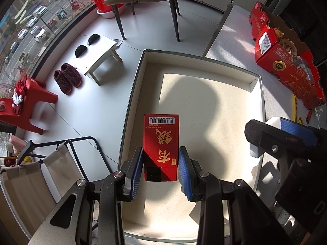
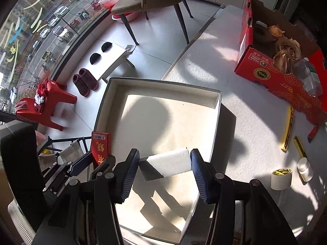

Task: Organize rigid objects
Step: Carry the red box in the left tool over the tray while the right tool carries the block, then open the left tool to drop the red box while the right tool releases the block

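Left gripper (image 1: 160, 163) is clamped on a glossy red packet (image 1: 161, 143) with gold print, held over the left part of the shallow white cardboard tray (image 1: 259, 94). Right gripper (image 2: 164, 163) is clamped on a matte white block (image 2: 173, 161) above the tray's near side. Tray floor looks bare, so nothing placed yet. Still out on the speckled table (image 2: 235, 94): gold bars (image 2: 287, 128), tape roll (image 2: 281, 178), small white bottle (image 2: 305, 168).
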The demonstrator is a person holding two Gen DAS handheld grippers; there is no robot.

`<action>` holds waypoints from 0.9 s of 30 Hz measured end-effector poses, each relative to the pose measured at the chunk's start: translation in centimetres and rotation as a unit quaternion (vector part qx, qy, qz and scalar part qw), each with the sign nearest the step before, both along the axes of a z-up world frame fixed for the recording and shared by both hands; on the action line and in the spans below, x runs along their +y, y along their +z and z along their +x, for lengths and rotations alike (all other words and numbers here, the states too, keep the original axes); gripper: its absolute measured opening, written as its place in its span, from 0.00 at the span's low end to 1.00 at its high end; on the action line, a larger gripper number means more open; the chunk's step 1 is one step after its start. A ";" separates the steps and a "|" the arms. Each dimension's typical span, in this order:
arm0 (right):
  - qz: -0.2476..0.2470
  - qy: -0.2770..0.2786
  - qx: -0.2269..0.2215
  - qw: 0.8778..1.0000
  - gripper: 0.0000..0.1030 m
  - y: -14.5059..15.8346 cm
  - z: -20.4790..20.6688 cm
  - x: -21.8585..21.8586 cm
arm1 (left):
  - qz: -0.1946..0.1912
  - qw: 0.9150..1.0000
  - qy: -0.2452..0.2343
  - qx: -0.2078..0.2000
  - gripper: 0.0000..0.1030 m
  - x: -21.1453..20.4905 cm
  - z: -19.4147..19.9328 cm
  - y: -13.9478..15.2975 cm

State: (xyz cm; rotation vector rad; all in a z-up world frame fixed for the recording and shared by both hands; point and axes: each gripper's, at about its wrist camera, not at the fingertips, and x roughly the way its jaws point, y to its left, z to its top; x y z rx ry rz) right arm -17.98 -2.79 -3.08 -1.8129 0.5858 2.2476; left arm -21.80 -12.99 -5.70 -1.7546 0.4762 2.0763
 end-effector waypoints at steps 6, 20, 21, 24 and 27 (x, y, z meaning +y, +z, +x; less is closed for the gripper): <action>-0.002 -0.003 -0.011 1.000 0.52 -1.5 -0.4 0.0 | -0.006 1.000 0.000 -0.010 0.36 0.0 0.1 -1.1; 0.000 -0.009 -0.037 0.999 0.67 -3.3 0.0 0.1 | -0.022 1.000 -0.013 0.004 0.76 0.5 1.0 -2.3; 0.010 -0.010 -0.038 0.999 0.73 -3.2 0.2 0.1 | -0.016 1.000 -0.008 0.006 0.81 0.3 0.9 -2.1; 0.034 -0.007 -0.030 0.999 0.80 -2.4 0.8 0.1 | -0.021 1.000 0.000 -0.007 0.86 0.0 0.9 -2.2; 0.040 -0.003 -0.033 0.999 0.80 -1.6 1.4 0.0 | -0.013 1.000 -0.002 -0.013 1.00 -0.2 1.1 -2.1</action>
